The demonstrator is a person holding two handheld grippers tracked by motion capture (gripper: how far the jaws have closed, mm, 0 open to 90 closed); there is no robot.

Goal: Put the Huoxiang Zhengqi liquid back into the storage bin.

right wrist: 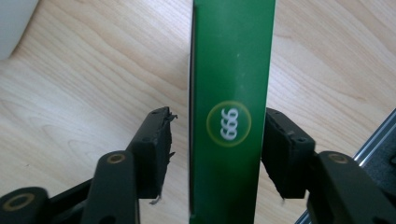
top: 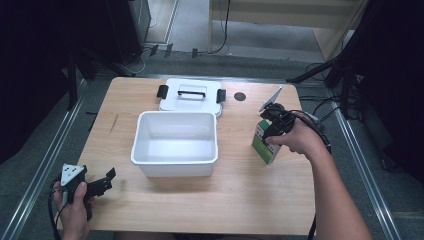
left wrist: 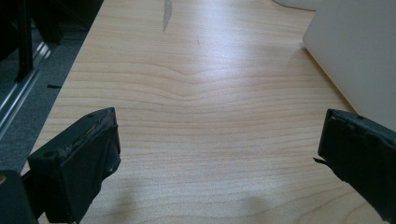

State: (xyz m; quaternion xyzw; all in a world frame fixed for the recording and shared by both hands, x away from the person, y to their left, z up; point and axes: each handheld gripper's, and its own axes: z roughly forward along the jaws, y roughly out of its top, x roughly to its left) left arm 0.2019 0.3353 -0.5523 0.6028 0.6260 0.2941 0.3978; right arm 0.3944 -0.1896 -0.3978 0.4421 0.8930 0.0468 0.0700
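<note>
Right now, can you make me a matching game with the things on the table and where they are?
Things:
1. white tub
2. lid
3. green box
4. left gripper

Places:
A. between the right gripper's fingers
B. middle of the table
C. near left corner, holding nothing
D. flat behind the tub

Pairs: 1-B, 2-D, 3-A, 4-C
</note>
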